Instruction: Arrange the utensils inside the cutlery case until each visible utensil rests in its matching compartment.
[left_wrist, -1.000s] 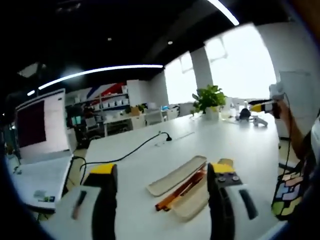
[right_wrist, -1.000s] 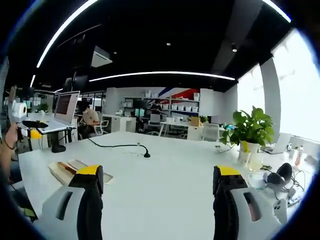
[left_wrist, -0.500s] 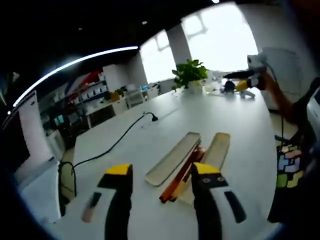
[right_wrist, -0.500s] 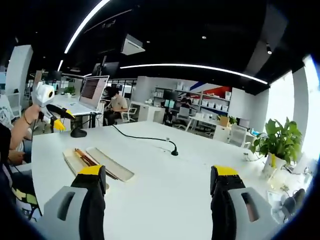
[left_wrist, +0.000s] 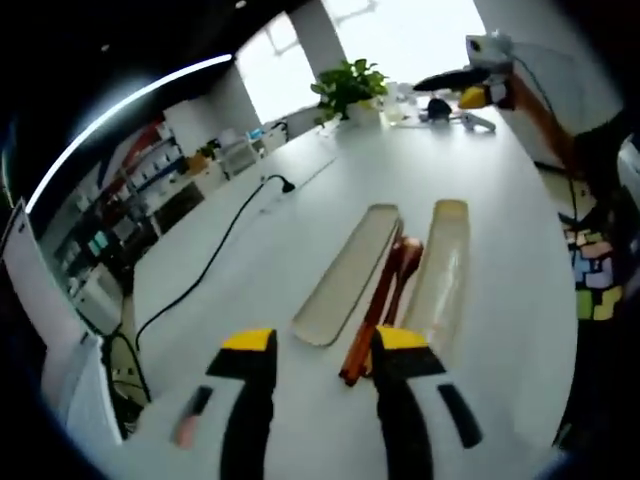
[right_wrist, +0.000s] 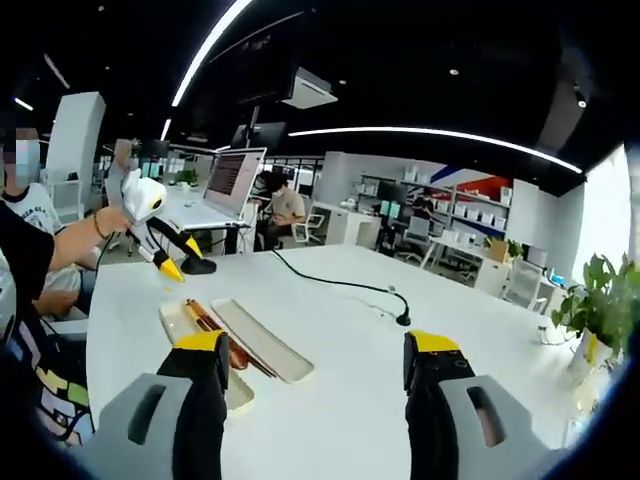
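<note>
Left gripper (left_wrist: 312, 350) – jaws parted, holding nothing, nearer arm; utensils (left_wrist: 383, 305) lie straight ahead, long axis away from it, between 2 case halves (left_wrist: 348, 272) mid-table (left_wrist: 270, 260), well off its edges. Right gripper (right_wrist: 312, 352) – open, empty, case (right_wrist: 262, 340) ahead-left; open room all round

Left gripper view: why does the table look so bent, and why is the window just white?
Left gripper view: the fisheye lens bows the white table, and the window is blown out by daylight. Right gripper view: the ceiling is dark, the light strip curves, and the edges smear.
</note>
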